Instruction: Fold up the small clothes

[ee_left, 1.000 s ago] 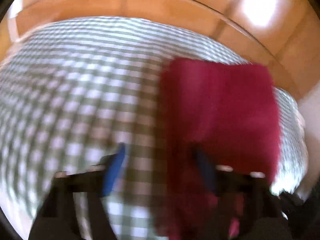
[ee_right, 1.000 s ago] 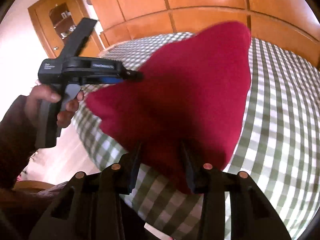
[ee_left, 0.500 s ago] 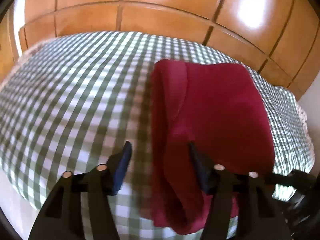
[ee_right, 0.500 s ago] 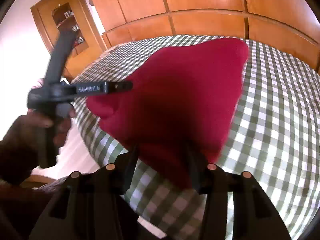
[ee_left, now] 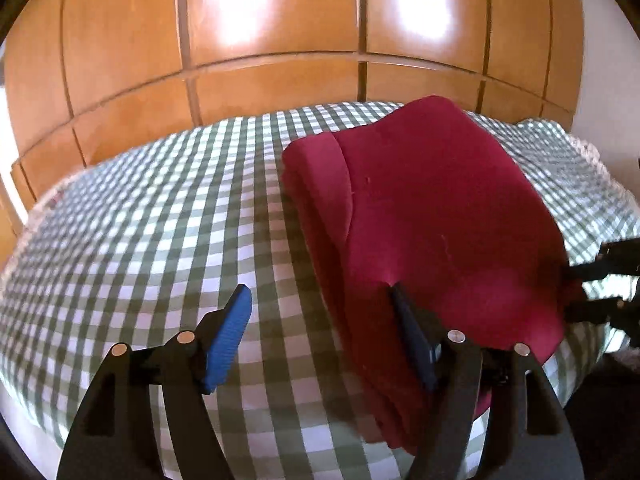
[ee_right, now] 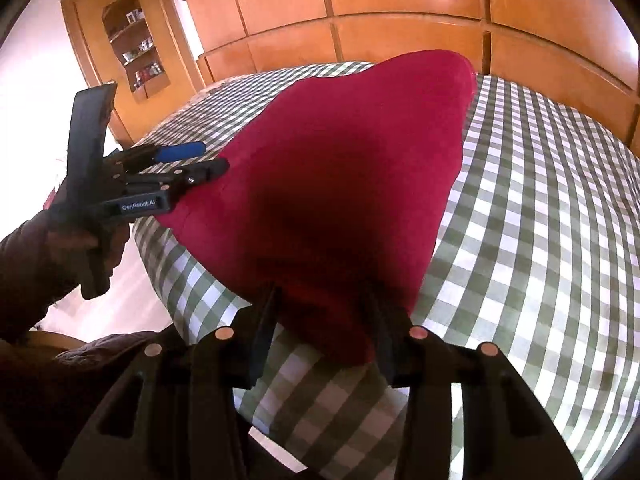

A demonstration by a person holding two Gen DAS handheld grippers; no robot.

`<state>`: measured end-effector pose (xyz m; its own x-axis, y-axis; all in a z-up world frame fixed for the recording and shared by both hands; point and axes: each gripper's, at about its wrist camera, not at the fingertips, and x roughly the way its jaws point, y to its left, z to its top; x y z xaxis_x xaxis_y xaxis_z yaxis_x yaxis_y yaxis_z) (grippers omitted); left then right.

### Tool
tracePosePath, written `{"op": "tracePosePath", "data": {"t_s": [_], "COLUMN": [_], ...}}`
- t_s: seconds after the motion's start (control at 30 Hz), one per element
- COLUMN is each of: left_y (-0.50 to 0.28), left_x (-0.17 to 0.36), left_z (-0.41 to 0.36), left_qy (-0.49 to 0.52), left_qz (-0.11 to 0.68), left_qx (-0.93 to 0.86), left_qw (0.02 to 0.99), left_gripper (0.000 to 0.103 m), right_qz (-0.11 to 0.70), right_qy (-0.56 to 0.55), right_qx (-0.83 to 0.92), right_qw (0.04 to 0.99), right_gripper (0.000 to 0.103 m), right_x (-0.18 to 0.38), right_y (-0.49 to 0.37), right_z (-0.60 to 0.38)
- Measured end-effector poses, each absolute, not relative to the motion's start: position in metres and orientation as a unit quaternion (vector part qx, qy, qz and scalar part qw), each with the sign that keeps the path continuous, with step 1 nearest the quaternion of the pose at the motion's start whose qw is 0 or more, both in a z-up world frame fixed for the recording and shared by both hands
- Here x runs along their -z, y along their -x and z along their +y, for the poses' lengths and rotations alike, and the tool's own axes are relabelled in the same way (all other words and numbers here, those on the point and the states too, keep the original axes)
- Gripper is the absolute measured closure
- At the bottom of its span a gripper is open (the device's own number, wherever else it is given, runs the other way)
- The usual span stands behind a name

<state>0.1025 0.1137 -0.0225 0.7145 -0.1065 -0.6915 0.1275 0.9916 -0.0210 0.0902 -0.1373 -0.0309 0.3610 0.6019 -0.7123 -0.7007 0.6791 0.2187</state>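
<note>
A dark red folded garment (ee_left: pixel 432 216) lies on the green-and-white checked bed (ee_left: pixel 160 240), near its front edge. My left gripper (ee_left: pixel 320 328) is open; its right finger touches the garment's near left edge, its blue-padded left finger (ee_left: pixel 230 338) is over bare cloth. In the right wrist view the garment (ee_right: pixel 344 168) fills the middle. My right gripper (ee_right: pixel 320 316) is open, its two fingers straddling the garment's near end. The left gripper (ee_right: pixel 200 160) shows there at the garment's left side, jaws apart.
A wooden panelled wardrobe (ee_left: pixel 280 40) stands behind the bed. A wooden corner shelf unit (ee_right: pixel 136 52) stands at the far left. The bed's front edge (ee_right: pixel 168 280) drops to a pale floor. The right gripper's tip (ee_left: pixel 608 276) shows at the right edge.
The garment has come down flatter onto the bed. My left gripper has drawn back and tilted up, staying open. My right gripper has stayed open around the garment's near end.
</note>
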Motion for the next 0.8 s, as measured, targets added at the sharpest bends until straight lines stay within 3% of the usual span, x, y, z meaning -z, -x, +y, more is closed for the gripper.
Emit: {"op": "tracePosePath", "data": {"t_s": [0.1, 0.13, 0.37, 0.6, 0.7, 0.8], "left_y": [-0.109, -0.11, -0.131, -0.148, -0.148, -0.147], "left_x": [0.01, 0.006, 0.011, 0.039, 0.055, 0.056], "left_z": [0.133, 0.138, 0.15, 0.146, 0.146, 0.144], "left_qy": [0.101, 0.125, 0.246, 0.299, 0.306, 0.322], "left_qz": [0.397, 0.395, 0.416, 0.443, 0.438, 0.426], "left_qx": [0.075, 0.075, 0.102, 0.153, 0.185, 0.217], "left_qw": [0.909, 0.907, 0.869, 0.831, 0.825, 0.817], "left_gripper": [0.032, 0.032, 0.023, 0.024, 0.039, 0.058], "right_qz": [0.418, 0.414, 0.427, 0.487, 0.494, 0.488], "right_qy": [0.017, 0.005, -0.152, -0.229, -0.213, -0.192], "right_qx": [-0.408, -0.404, -0.344, -0.38, -0.388, -0.381], "right_qw": [0.811, 0.815, 0.822, 0.752, 0.749, 0.762], "right_gripper": [0.044, 0.033, 0.025, 0.028, 0.032, 0.052], "right_x": [0.014, 0.007, 0.002, 0.044, 0.052, 0.048], "right_y": [-0.099, -0.103, -0.188, -0.247, -0.249, -0.242], "right_z": [-0.159, -0.165, -0.208, -0.185, -0.168, -0.167]}}
